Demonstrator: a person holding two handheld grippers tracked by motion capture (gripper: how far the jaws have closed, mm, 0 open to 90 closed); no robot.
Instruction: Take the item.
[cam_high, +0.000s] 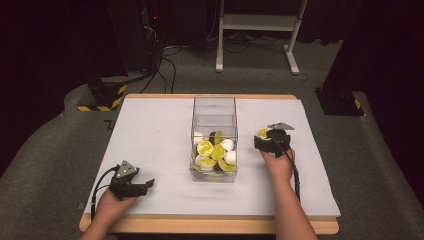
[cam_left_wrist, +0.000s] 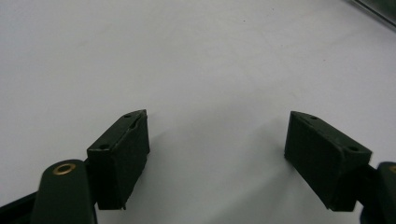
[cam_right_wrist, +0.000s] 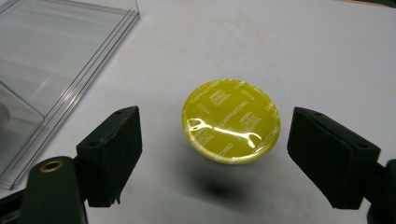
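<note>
Black right tongs (cam_right_wrist: 212, 154) agape, straddling yellow capsule (cam_right_wrist: 231, 120).

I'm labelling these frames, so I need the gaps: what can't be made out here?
- High view: the number of capsules in the clear box; they overlap.
- Right gripper view: the yellow capsule between the open right hand-held gripper jaws; its lid hides its body.
- Right gripper view: the lid's print is too small to read fully.
- Left gripper view: the box is cut off at the top-right edge.
</note>
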